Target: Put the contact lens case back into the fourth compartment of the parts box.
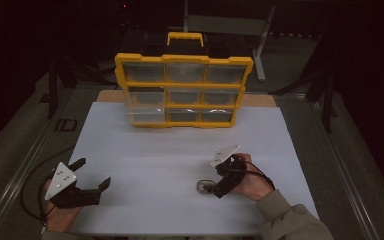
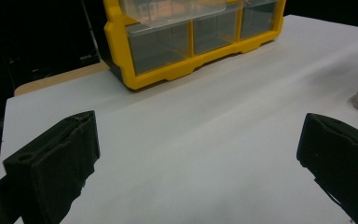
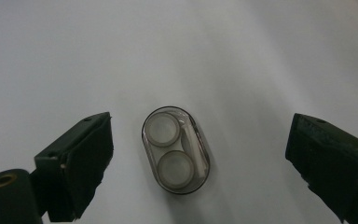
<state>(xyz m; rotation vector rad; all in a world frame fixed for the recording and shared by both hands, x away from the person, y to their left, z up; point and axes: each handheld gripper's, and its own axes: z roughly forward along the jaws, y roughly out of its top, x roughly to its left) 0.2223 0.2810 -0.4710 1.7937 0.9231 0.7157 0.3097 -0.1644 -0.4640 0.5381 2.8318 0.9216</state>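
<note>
A small oval clear case lies flat on the white tabletop, toward the person's right and near the front edge. Inside it sit two round whitish discs, one beside the other along the case's length, with a pale narrow piece lying along one side of them; what the discs are cannot be told. The right gripper hangs directly over the case with its jaws spread wide, one on each side of it and neither touching it. In the high view the same gripper tilts down at the case from the right hand.

Well apart, at the front left of the table, the left gripper rests low with its jaws also wide apart and nothing between them.

At the far edge stands a yellow organizer box with a yellow handle on top. Its front is a grid of clear drawers; their contents cannot be made out. In the left gripper view one upper drawer juts forward from the frame.
</note>
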